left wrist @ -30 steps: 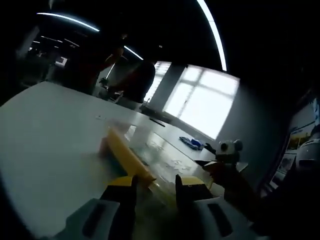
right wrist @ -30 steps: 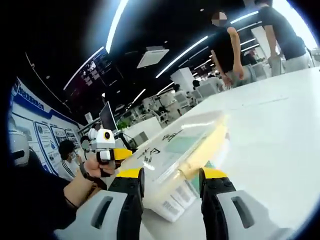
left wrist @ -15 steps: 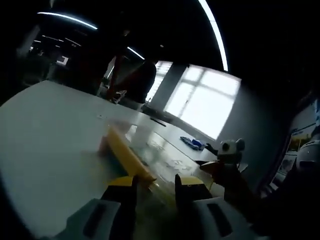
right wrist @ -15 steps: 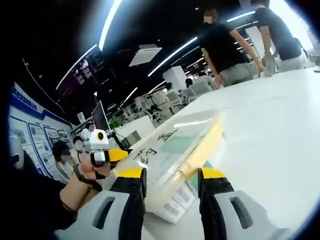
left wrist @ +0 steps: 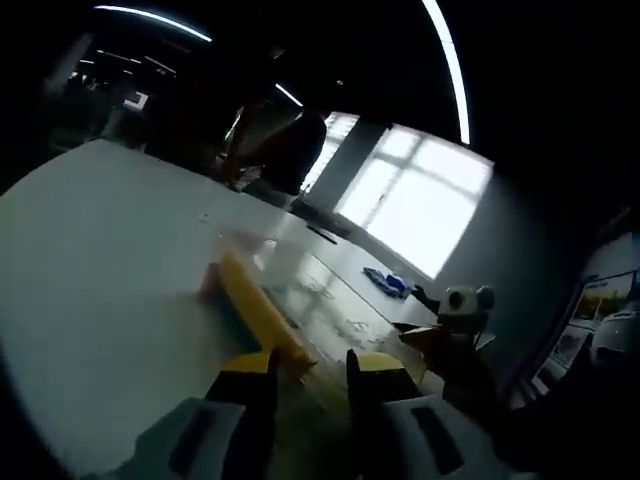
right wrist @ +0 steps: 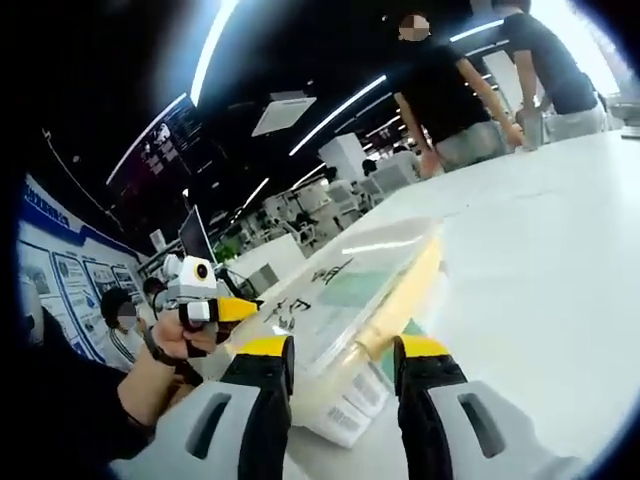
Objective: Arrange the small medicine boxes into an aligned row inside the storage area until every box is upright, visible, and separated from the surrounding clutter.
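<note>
A clear-lidded storage box with a yellow rim [right wrist: 370, 290] lies on the white table [right wrist: 540, 260]. White medicine boxes [right wrist: 345, 400] with printed labels show at its near end, under the lid. My right gripper [right wrist: 340, 350] has its jaws closed against that near end. The left gripper [right wrist: 205, 300], held by a hand, is at the box's far left end. In the left gripper view the yellow rim [left wrist: 255, 310] runs up and left from between my left gripper's [left wrist: 310, 365] jaws, which pinch its end. The right gripper [left wrist: 455, 320] shows at the right.
People stand at the table's far edge [right wrist: 455, 95]. A blue object [left wrist: 385, 283] lies on a far part of the table near bright windows [left wrist: 415, 200]. Desks and monitors [right wrist: 195, 235] fill the room behind. Bare table spreads to the left [left wrist: 90, 250].
Both views have shifted slightly with the hands. The box keeps its place between both pairs of jaws. A person behind the table has moved.
</note>
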### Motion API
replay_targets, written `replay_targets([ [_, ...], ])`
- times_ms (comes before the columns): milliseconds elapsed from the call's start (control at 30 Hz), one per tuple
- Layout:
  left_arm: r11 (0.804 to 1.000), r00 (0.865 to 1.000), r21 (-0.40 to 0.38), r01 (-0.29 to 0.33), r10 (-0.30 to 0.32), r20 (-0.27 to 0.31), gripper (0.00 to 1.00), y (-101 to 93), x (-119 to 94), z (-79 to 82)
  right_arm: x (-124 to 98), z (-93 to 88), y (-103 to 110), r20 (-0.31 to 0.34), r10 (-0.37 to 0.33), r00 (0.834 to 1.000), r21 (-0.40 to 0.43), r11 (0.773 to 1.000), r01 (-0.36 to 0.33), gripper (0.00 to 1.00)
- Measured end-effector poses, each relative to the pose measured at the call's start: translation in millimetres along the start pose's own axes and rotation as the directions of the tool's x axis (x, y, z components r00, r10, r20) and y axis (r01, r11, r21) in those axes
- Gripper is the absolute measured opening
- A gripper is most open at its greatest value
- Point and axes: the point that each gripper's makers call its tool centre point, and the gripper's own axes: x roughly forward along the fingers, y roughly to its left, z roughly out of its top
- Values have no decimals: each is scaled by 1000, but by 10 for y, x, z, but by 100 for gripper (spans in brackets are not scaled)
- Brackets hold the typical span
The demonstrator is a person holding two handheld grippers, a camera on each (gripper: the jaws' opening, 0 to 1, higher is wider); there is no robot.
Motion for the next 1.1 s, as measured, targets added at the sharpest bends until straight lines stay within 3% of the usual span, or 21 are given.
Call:
replay_targets([
  [67,998,1000,51,25,-25,0,29,23,13,29,-43,7,-13,-18,67,998,32,997,-66,34],
  [133,999,1000,53,-10,9,7,36,96,49,59,-52,49,-75,-1,85,996,51,995,-85,28],
  [200,998,1000,64,-14,14,10,39,135,100,92,-39,193,-80,50,126,991,112,985,-131,29],
  [233,999,999,39,29,-28,-15,39,109,145,81,-32,285,-85,80,146,986,139,978,-156,31],
  [300,999,999,32,25,-24,-25,38,169,167,107,-18,330,-93,80,163,983,147,974,-173,33],
  [367,999,999,50,21,-20,-33,37,85,215,96,42,333,-98,45,166,985,145,975,-171,31],
  [467,999,999,43,13,-10,-54,36,75,220,87,66,376,-76,29,145,989,94,985,-147,23],
  [500,999,998,47,13,-10,-55,35,54,227,76,77,281,82,-36,234,972,110,967,-229,11],
  [533,998,998,52,21,-18,-62,35,40,223,61,108,259,237,-50,311,949,113,946,-305,7],
  [567,998,998,52,28,-24,-65,34,36,218,58,124,316,120,-41,202,978,73,977,-199,11],
  [600,999,996,34,37,-34,-78,33,37,195,47,117,391,16,-11,134,991,2,991,-134,20],
  [633,999,996,23,44,-42,-83,32,36,181,42,44,552,-157,42,17,999,-177,984,-9,26],
  [700,998,997,49,50,-47,-64,32,0,181,31,-77,647,-261,61,-35,998,-209,977,47,26],
  [767,997,997,58,60,-57,-56,33,-17,191,33,-43,545,-219,-15,60,998,-38,997,-61,31],
  [800,994,998,95,56,-52,-41,33,-10,206,65,-16,484,-223,-36,71,997,6,997,-71,37],
  [900,981,999,189,51,-47,-27,36,-73,254,94,111,214,-308,-132,33,991,6,999,-33,43],
  [967,985,999,168,36,-30,-38,36,-103,240,67,165,114,-211,-155,68,985,3,998,-69,39],
  [1100,991,998,132,30,-24,-53,33,-73,235,63,197,122,-200,-147,29,989,-16,999,-32,40],
])
